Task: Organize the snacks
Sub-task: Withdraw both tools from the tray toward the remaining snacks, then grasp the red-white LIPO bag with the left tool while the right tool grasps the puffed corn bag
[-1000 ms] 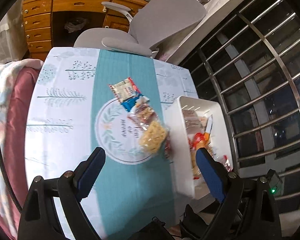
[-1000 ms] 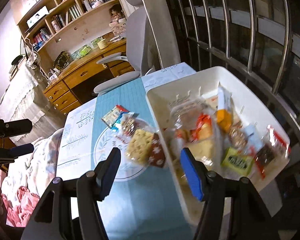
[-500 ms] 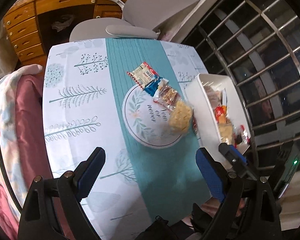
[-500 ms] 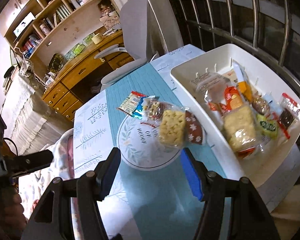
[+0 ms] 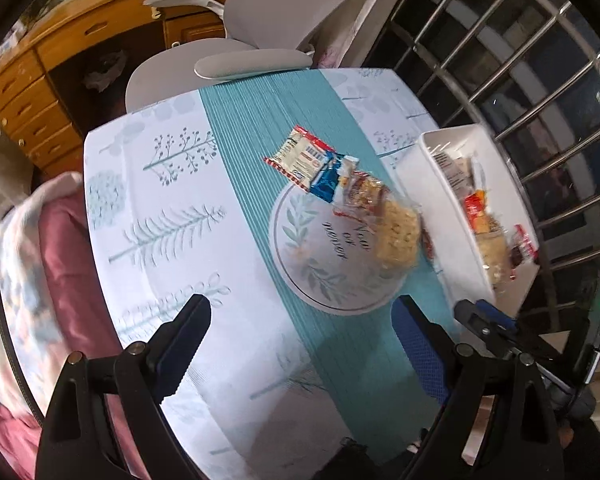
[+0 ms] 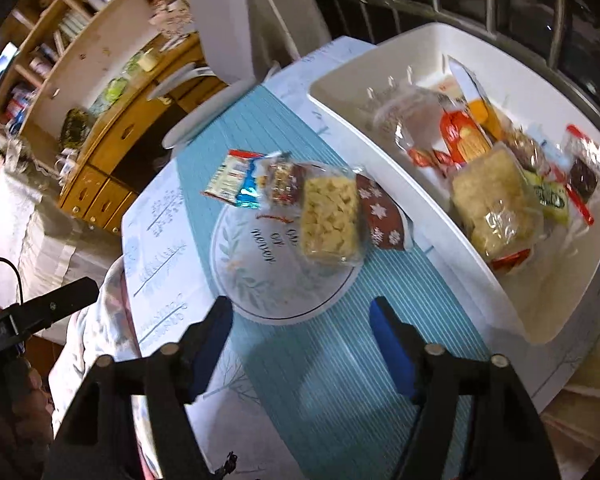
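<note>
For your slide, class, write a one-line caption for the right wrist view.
Opening right gripper, empty, above a teal table runner; wrapped snacks lie beside a white plastic bin holding more.

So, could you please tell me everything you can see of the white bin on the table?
The white bin is a rectangular, open-topped tub that looks like smooth plastic, with tall plain walls and rounded corners. It stands upright on the table's patterned cloth, beside the window bars and right of the loose snack row. Inside lie many wrapped snacks in a jumble, among them a pale yellow cracker pack. A dark red snowflake packet lies against its outer wall. Neither gripper touches it.
</note>
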